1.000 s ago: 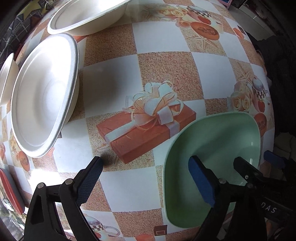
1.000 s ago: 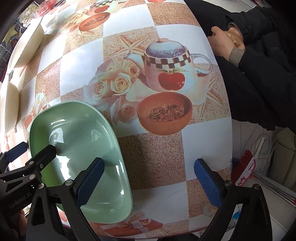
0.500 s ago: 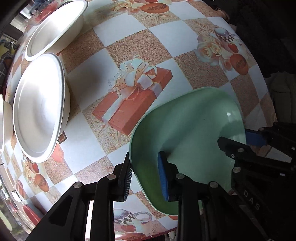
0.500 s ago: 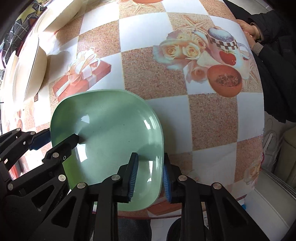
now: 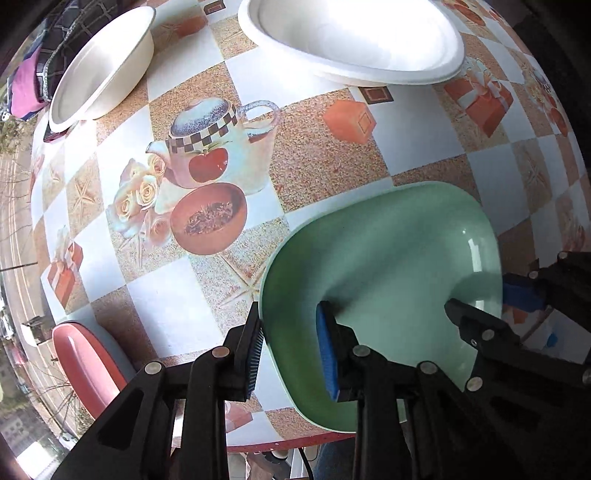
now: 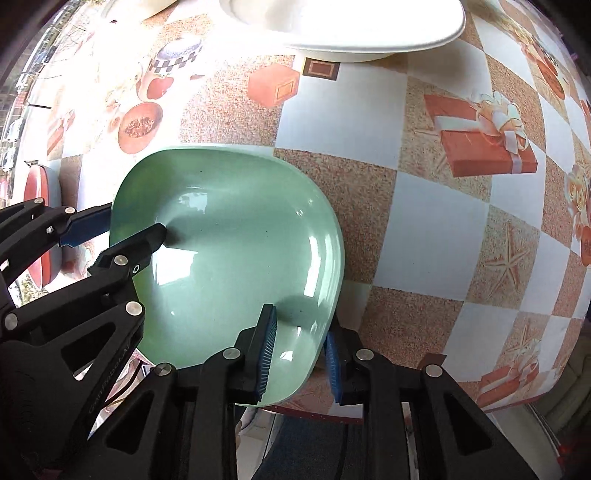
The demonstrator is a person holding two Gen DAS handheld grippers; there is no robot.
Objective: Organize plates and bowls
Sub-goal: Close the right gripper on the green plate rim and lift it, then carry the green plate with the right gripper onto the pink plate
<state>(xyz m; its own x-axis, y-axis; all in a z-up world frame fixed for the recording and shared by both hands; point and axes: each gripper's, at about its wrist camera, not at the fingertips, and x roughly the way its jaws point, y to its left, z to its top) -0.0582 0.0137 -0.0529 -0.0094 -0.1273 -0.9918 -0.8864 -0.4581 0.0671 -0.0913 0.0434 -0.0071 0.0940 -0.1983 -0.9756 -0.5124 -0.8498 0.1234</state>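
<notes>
A pale green square bowl (image 5: 388, 258) is held by both grippers above the patterned table, near its front edge. My left gripper (image 5: 291, 350) is shut on the bowl's left rim, one finger outside and one inside. My right gripper (image 6: 301, 354) is shut on the opposite rim of the green bowl (image 6: 236, 236). Each gripper shows in the other's view, clamped on the bowl's far rim. A large white plate (image 5: 351, 40) lies at the back, with a white bowl (image 5: 103, 66) to its left. A red plate (image 5: 85, 369) lies at the front left.
The table (image 5: 314, 147) has a printed checked cloth with teapots and gift boxes. The table's front edge (image 5: 288, 439) runs just under the grippers. The white plate (image 6: 343, 22) and the red plate (image 6: 37, 221) also show in the right wrist view. Clothing (image 5: 26, 88) lies beyond the far left.
Both grippers went from open to shut on the green bowl's rims. They have since carried it to the left across the table, toward the red plate.
</notes>
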